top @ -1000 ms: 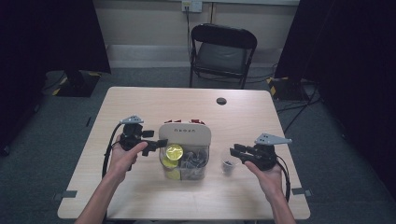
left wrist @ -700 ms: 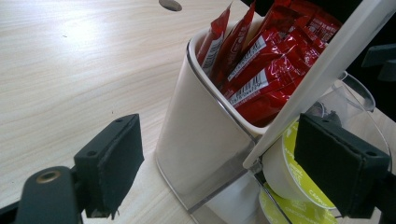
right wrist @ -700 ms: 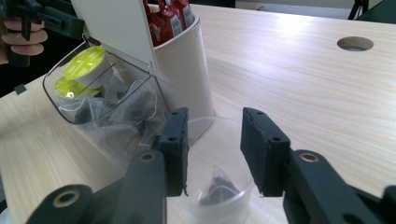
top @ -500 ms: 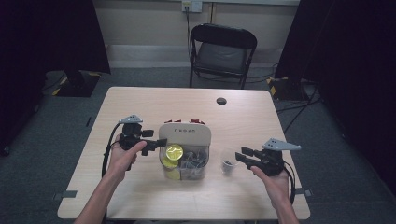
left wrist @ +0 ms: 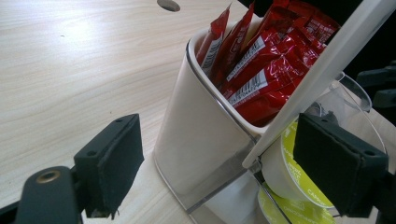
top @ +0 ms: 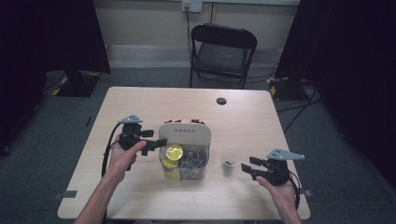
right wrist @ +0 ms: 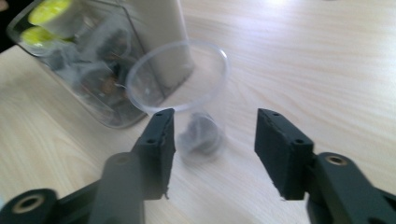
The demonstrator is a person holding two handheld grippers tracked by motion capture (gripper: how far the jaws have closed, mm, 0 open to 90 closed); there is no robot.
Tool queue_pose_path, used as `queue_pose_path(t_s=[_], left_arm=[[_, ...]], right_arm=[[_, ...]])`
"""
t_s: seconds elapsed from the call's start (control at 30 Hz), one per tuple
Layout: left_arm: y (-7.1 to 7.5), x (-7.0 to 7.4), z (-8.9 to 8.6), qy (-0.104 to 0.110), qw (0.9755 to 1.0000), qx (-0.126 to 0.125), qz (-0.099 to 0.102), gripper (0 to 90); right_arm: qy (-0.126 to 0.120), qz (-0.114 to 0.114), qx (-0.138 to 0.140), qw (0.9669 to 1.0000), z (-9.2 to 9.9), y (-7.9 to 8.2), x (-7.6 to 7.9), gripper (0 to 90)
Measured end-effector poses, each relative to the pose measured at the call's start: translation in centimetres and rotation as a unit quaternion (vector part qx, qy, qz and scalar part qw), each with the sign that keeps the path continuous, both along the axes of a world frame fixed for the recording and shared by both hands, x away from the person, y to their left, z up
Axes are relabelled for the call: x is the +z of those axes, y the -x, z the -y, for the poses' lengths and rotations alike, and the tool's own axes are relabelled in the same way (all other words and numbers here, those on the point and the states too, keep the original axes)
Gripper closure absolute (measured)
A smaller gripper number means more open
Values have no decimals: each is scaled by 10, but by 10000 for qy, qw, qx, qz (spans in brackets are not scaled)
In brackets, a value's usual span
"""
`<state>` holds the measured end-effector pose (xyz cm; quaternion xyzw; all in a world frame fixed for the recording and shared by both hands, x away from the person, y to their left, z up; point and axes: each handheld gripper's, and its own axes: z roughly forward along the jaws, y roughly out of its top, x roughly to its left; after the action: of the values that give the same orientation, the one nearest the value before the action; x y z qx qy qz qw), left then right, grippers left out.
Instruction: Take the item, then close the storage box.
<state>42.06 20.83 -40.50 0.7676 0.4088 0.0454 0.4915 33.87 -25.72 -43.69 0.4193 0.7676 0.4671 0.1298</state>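
**A:** What are the fingers doing?

**B:** The right gripper has been opening its fingers. Now they are about half open and hold nothing. The clear plastic cup stands just past the tips, near but not touching. It has a small dark pod at the bottom.

**A:** And the other one?

**B:** The left gripper has its fingers wide open. They sit on both sides of the organizer box, at its corner. One finger is clear of the white wall. I cannot tell if the other one touches.

**A:** What is in the box?

**B:** Red packets stand in the white part. Pods with yellow-green lids lie in the clear part.

**A:** Where is it all on the counter?

**B:** The box is in the middle. The cup is at its 3 o'clock side, just beside it. The right gripper is past the cup, toward 4 o'clock. The left gripper is at the box's 9 o'clock side. A small dark hole is in the counter at 12 o'clock.
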Motion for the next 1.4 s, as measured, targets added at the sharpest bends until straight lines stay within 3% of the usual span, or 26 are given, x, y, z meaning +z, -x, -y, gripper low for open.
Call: queue_pose_path(t_s=[0.2, 0.4, 0.5, 0.73, 1.0, 1.1, 1.33, 1.4], left_arm=[[2, 1, -7, 36, 10000, 39, -30, 172], [4, 6, -20, 192, 9998, 101, -18, 179], [3, 7, -25, 260, 9995, 173, -55, 187], [5, 15, -32, 276, 9994, 188, 61, 190], [1, 12, -40, 215, 9977, 607, 209, 195], [-4, 10, -35, 185, 9973, 670, 228, 195], [-11, 11, -27, 284, 9968, 685, 299, 194], [-14, 10, -25, 192, 9971, 674, 288, 194]], right_arm=[[128, -126, -198, 9996, 5, -1, -16, 369], [212, -309, -362, 9986, 7, -7, -30, 214], [408, -421, -385, 9975, 6, -10, -37, 151], [608, -550, -473, 9955, 2, -11, -43, 150], [869, -644, -656, 9920, 3, -15, -50, 153], [1024, -695, -640, 9902, 0, -15, -53, 153], [1127, -656, -638, 9894, -1, -14, -55, 153], [1200, -590, -636, 9890, -2, -13, -56, 151]])
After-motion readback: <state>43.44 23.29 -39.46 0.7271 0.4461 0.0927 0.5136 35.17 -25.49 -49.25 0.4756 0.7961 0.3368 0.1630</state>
